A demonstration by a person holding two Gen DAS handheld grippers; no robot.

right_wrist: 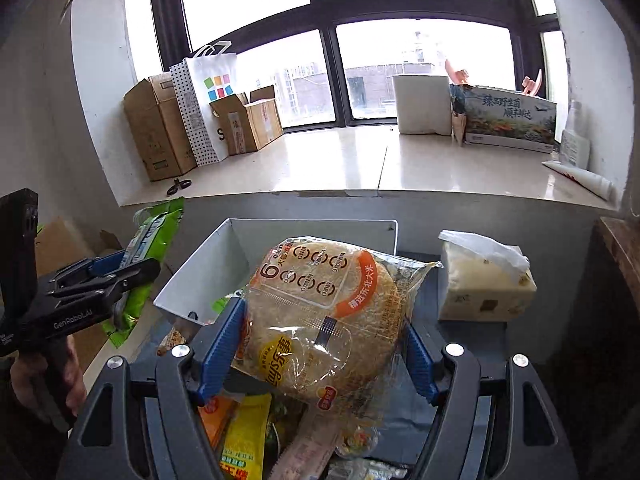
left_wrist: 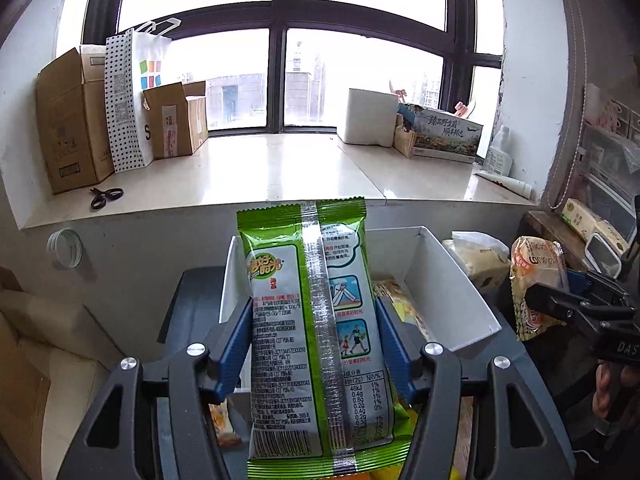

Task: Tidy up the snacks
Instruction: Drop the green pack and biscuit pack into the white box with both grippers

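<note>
My left gripper [left_wrist: 314,320] is shut on a green and white snack packet [left_wrist: 308,312], held upright above a white open box [left_wrist: 448,280]. The packet also shows at the left of the right wrist view [right_wrist: 150,248]. My right gripper [right_wrist: 320,328] is shut on a clear bag of round rice crackers [right_wrist: 324,320], held over the near edge of the same white box [right_wrist: 200,272]. That bag shows at the right of the left wrist view [left_wrist: 536,280]. Loose orange and yellow snack packets [right_wrist: 240,432] lie below the right gripper.
A pale tissue pack [right_wrist: 484,284] stands right of the white box. The wide window sill [right_wrist: 360,160] behind holds cardboard boxes [right_wrist: 160,128], a dotted paper bag [right_wrist: 204,108], black scissors [right_wrist: 179,186], a white box [right_wrist: 422,104] and a printed carton [right_wrist: 508,120].
</note>
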